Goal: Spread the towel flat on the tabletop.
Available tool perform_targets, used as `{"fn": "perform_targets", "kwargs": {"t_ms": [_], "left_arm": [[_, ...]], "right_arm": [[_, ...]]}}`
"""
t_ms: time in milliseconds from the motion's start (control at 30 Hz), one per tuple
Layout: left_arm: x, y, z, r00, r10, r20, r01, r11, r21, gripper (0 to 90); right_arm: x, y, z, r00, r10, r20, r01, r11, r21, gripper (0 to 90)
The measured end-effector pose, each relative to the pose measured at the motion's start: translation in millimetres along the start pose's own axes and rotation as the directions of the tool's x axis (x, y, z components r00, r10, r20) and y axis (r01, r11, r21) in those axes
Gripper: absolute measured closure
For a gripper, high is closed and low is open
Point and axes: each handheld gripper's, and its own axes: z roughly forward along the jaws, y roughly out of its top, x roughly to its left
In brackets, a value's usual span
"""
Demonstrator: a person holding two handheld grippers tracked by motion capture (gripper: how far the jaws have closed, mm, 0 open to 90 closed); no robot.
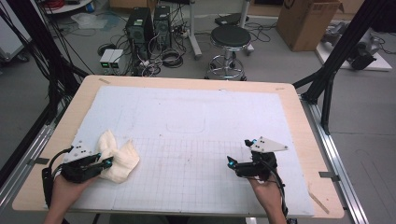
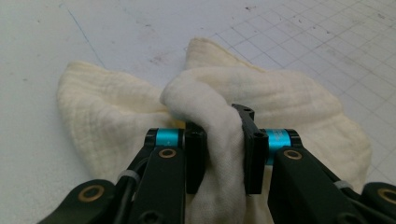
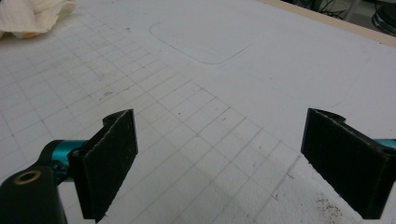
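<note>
A person sat at a wooden table [image 1: 51, 140] covered by a white mat [image 1: 196, 121] with a faint grid, seen from above. Two forearms entered from the bottom edge of the frame, each hand holding a black two-jaw gripper.

At the lower left of the high view, the left gripper [image 1: 103, 162] lay low over a crumpled cream cloth [image 1: 119, 158] — the cloth rested on the mat near the table's left edge. In the left gripper view, the cloth [image 2: 289, 100] spread across the middle of the frame, and a raised fold of it stood pinched between the two black jaws, which pressed on it from both sides, drawn close together with the fabric bunched between them.

At the lower right of the high view, the right gripper [image 1: 239, 154] hovered over bare grid, well apart from the cloth. In the right gripper view its jaws stood wide — one at the lower left, one at the lower right — with nothing between them, and the cloth [image 3: 28, 16] showed in the upper left corner.
</note>
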Motion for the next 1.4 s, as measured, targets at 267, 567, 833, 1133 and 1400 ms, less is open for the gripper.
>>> {"fn": "perform_targets", "kwargs": {"t_ms": [267, 567, 833, 1133, 1400], "left_arm": [[-8.4, 11.2, -5.9, 0.9998, 0.018, -0.004, -0.018, 0.9992, -0.035, 78.9], [-32.4, 47.3, -11.0, 0.9968, 0.074, 0.029, -0.071, 0.9938, -0.085, 79.3], [-70.0, 96.6, -6.0, 0.9833, 0.15, 0.103, -0.133, 0.9783, -0.159, 79.3], [-125.4, 139.9, 26.8, 0.9564, 0.203, 0.21, -0.16, 0.9653, -0.207, 79.1], [-168.5, 154.6, 76.1, 0.9422, 0.204, 0.266, -0.152, 0.9672, -0.203, 78.1]], "right_arm": [[-1.4, -3.2, 0.6, 0.9999, 0.005, 0.009, -0.005, 1.0, 0.001, 10.3], [-5.0, -2.8, -4.3, 0.9997, 0.017, 0.016, -0.017, 0.999, -0.036, 10.3], [-8.4, -2.6, -8.2, 0.999, 0.035, 0.028, -0.033, 0.998, -0.057, 10.3], [-11.6, -2.9, -12.5, 0.9983, 0.044, 0.04, -0.041, 0.997, -0.073, 10.3], [-17.0, -4.9, -19.5, 0.9966, 0.055, 0.061, -0.049, 0.994, -0.097, 10.3]]}}
